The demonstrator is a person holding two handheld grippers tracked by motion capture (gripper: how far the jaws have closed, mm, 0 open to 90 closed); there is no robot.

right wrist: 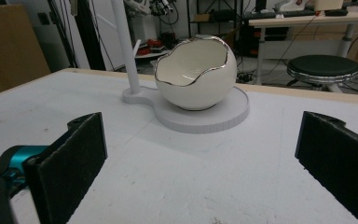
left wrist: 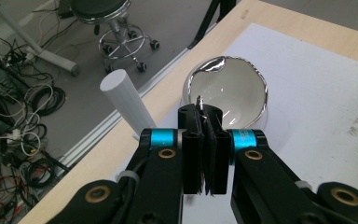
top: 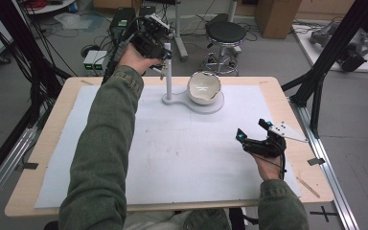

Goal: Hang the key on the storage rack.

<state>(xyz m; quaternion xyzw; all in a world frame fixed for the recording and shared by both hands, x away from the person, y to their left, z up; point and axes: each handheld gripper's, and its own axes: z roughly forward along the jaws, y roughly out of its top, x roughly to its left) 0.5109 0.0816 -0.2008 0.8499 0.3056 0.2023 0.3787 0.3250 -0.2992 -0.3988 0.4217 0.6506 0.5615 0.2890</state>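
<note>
1 egg-shaped bowl (top: 203, 88), 1 white stand (top: 189, 102) with 1 post (top: 168, 72), 2 grippers, 1 stool (top: 225, 33).

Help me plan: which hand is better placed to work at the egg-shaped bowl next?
Left. The left gripper hangs by the bowl, fingers shut on a thin silvery piece; the right gripper sits open, farther back.

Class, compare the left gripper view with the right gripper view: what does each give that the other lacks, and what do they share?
Left gripper view: the left gripper, jaws shut on what looks like a thin silvery piece, looking down into the bowl and onto the flat top of the white post.
Right gripper view: the right gripper, jaws wide open with nothing between them, the bowl's side, and the round base plate beneath it.
Shared: bowl, post, stool, white mat.
</note>
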